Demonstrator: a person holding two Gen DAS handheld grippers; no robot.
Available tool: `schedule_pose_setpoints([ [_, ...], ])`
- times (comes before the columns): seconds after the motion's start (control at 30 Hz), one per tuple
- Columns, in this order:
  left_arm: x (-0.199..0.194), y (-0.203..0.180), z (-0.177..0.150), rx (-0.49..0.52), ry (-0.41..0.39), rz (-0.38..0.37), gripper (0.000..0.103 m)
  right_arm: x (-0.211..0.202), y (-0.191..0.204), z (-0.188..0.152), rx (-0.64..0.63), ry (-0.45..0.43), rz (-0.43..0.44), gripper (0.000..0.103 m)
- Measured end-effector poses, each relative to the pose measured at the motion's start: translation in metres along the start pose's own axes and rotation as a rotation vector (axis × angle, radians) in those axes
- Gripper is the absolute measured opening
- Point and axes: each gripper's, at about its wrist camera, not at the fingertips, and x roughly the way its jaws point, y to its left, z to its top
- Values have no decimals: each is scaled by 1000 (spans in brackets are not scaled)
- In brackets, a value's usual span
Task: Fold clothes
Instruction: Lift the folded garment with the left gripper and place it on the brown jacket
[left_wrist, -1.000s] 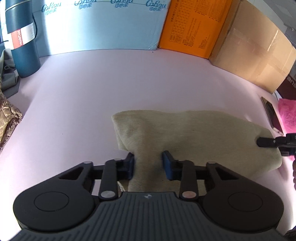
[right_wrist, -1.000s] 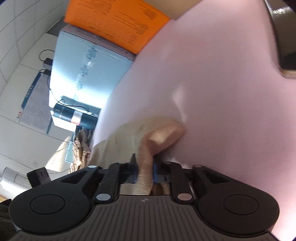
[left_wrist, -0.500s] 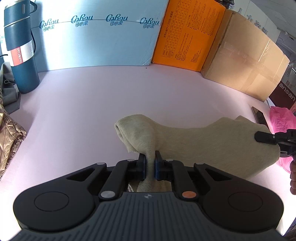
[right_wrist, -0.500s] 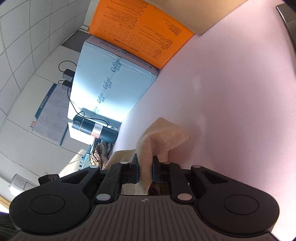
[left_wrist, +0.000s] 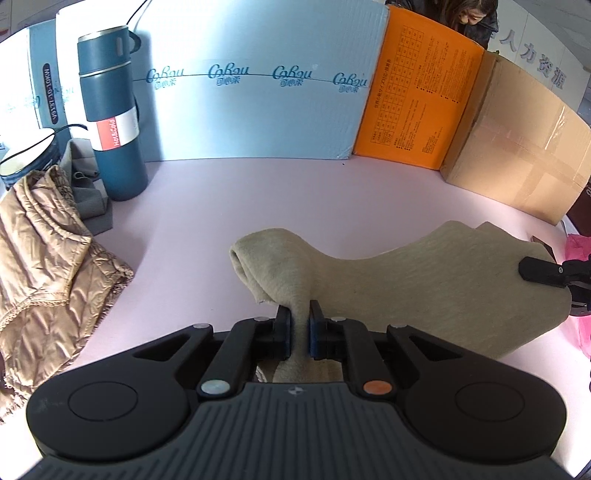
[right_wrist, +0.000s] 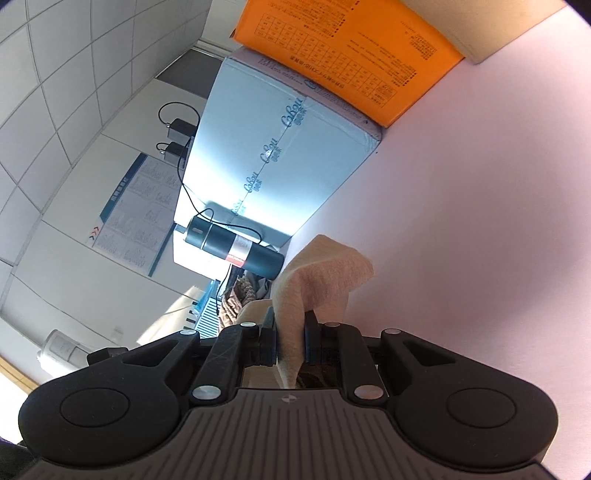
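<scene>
**Two corners pinched, garment lifted for the fold**

Left wrist view: the left gripper (left_wrist: 299, 325) is seen with its fingers pinched on a corner of the beige garment (left_wrist: 424, 280). A second earlier those fingers stood spread around the cloth lying flat; they have just been closing on it. The edge is now raised off the pink worktop (left_wrist: 258, 192), and the right gripper (left_wrist: 546, 271) is seen at the far corner.

Right wrist view: the right gripper's fingers are clamped on the cloth, as before, and the corner is held higher. A carry-over fold is judged ready.
</scene>
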Motion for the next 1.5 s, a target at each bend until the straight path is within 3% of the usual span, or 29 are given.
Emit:
schedule_pose_setpoints([
  [0.37,-55,65,2,-122,-93,141,8,92,51,5,-78,152,142,12],
  [0.7,-117,146,17,-232,-203,309,8,205,120,8,-151,305,303,12],
  [1.03,-156,211,15,-327,-264,465,8,318,183,-6,-205,431,422,12],
  [1.27,-158,254,3,-427,-247,562,8,385,204,-20,-216,508,439,12],
  [1.5,-138,288,-19,-493,-163,626,8,435,196,-36,-238,568,366,12],
])
